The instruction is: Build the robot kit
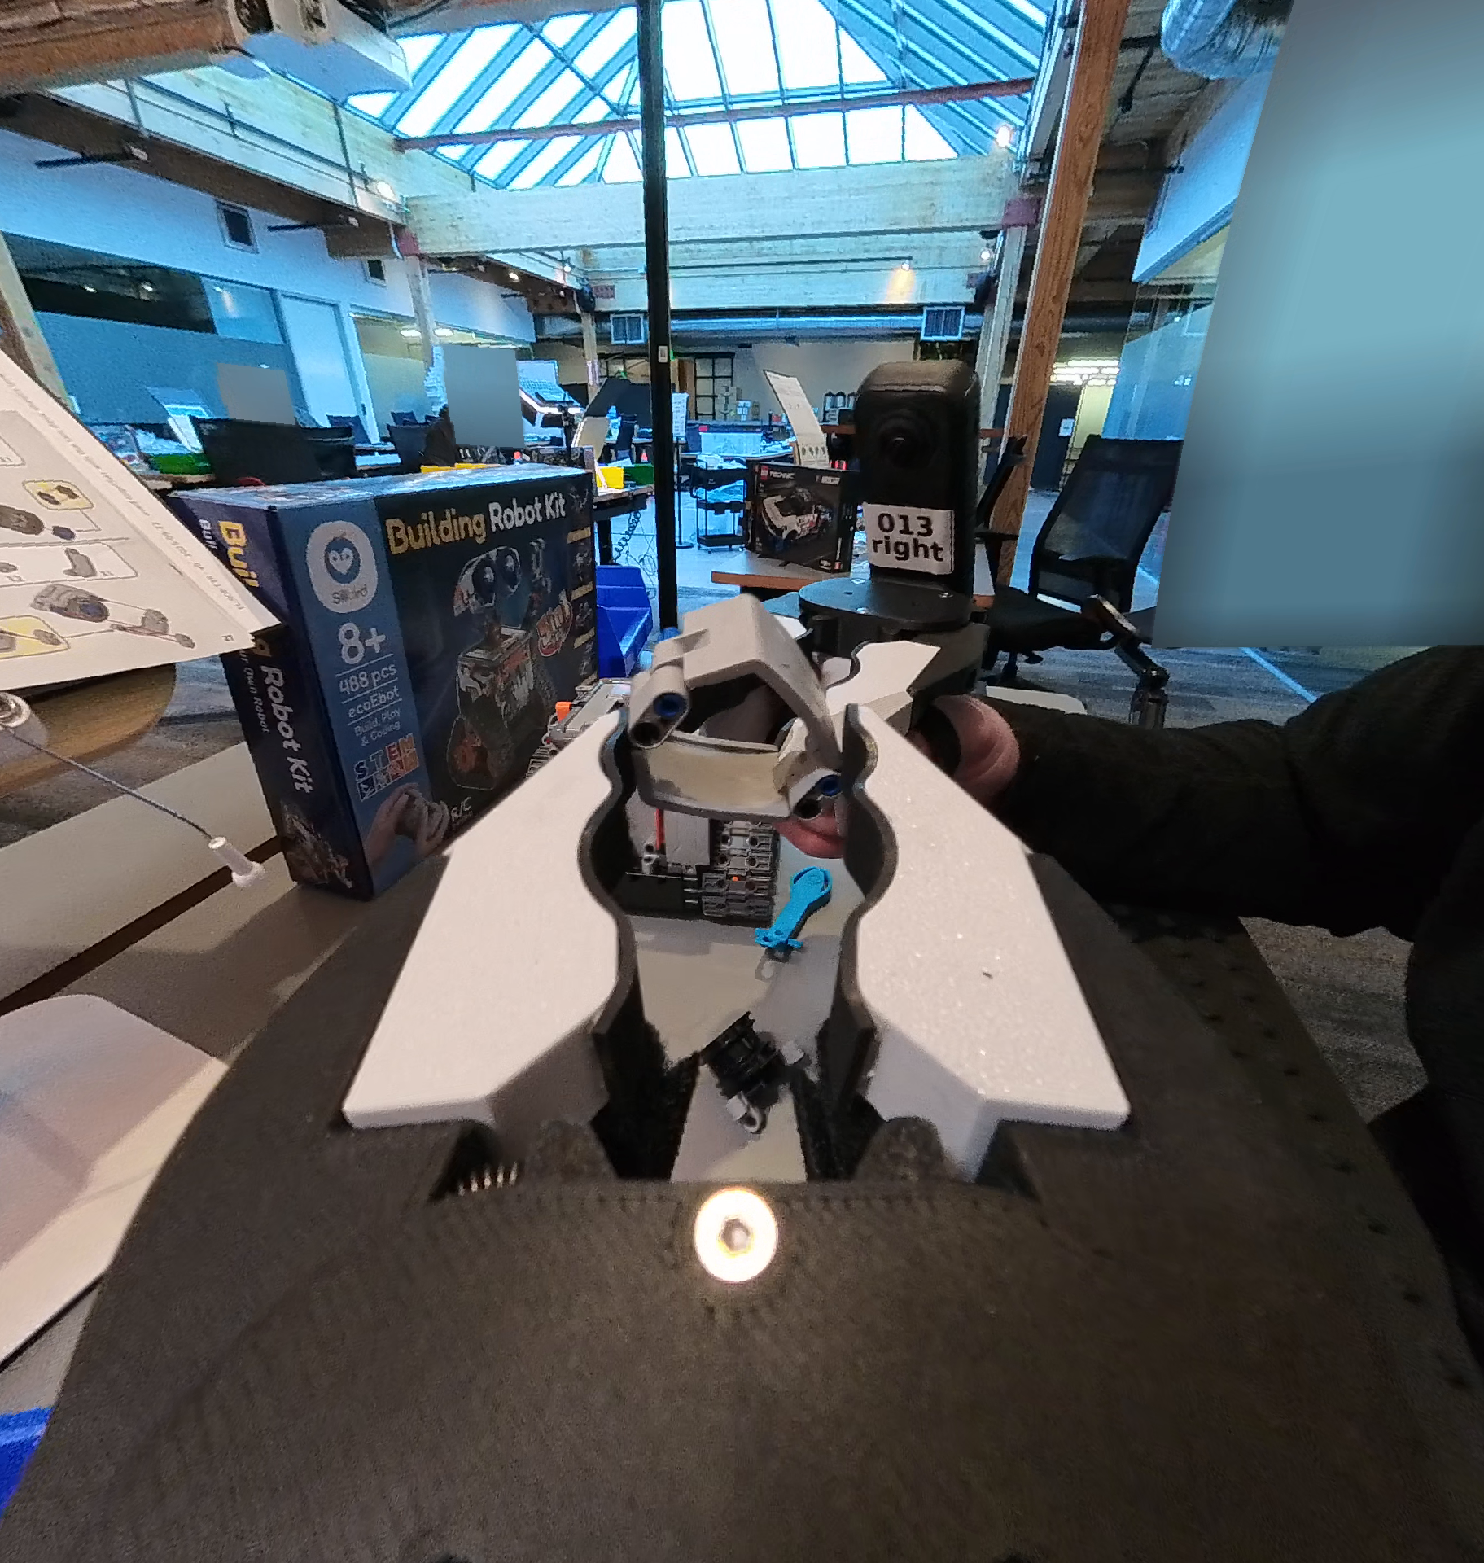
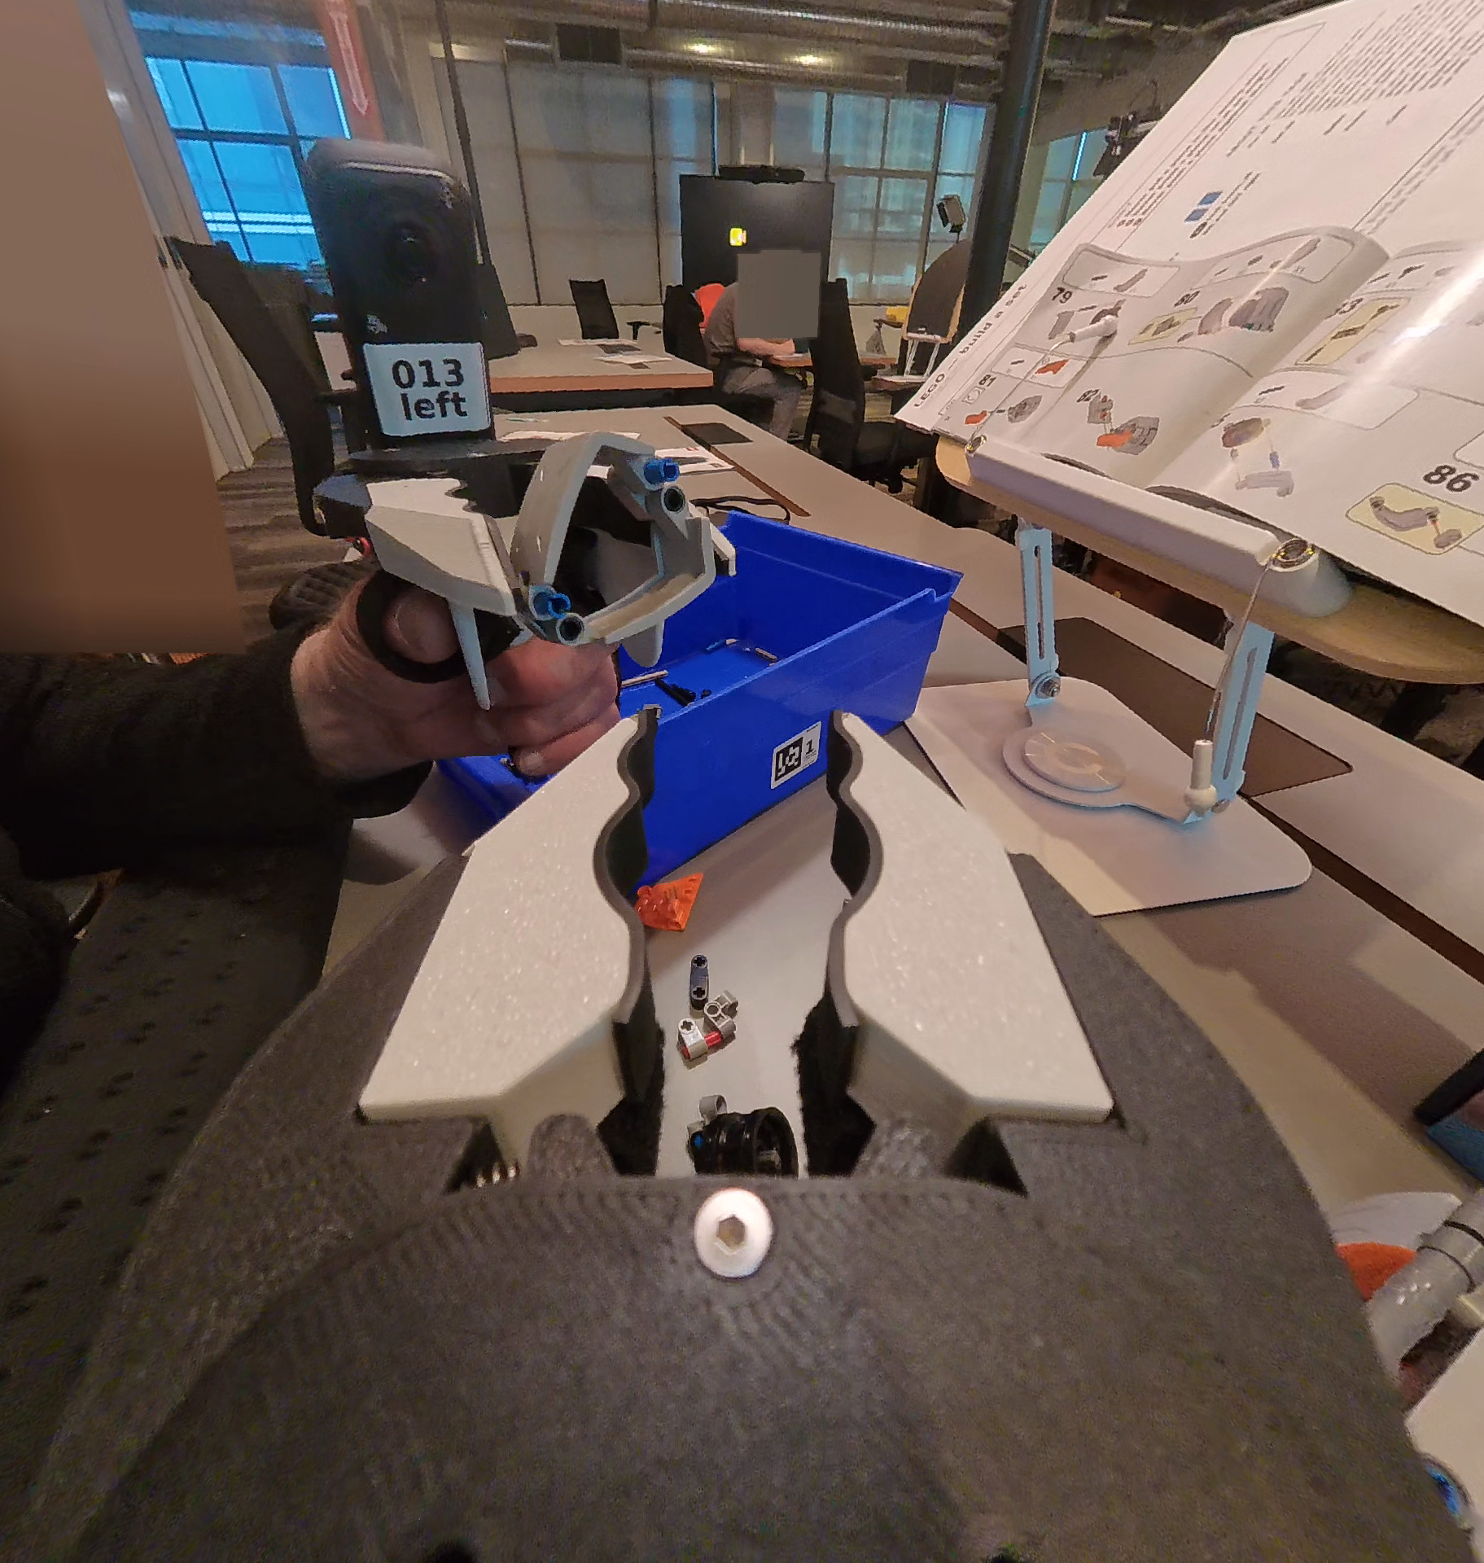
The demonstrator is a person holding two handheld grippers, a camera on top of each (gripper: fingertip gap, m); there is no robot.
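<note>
Nearest my left gripper [image 1: 734, 753], its fingers pinch a grey brick frame [image 1: 721, 719] above the pale tabletop [image 1: 129, 880], skylit hall behind; my right gripper [image 2: 734, 761] gapes empty over loose pins [image 2: 704, 1015] before the blue bin [image 2: 806, 643]

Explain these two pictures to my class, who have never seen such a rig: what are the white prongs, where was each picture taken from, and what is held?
There is no robot here: a person holds a two-finger gripper in each hand, and each gripper has a camera looking along its white fingers. The left wrist view looks along the left gripper, which is closed on a grey building-block part with blue pins. A kit box stands behind. The right wrist view looks along the right gripper, which is open and empty. It also shows the person's hand. On the table lie an orange piece, small grey connectors and a black wheel, near a blue bin. An instruction booklet rests on a stand.
</note>
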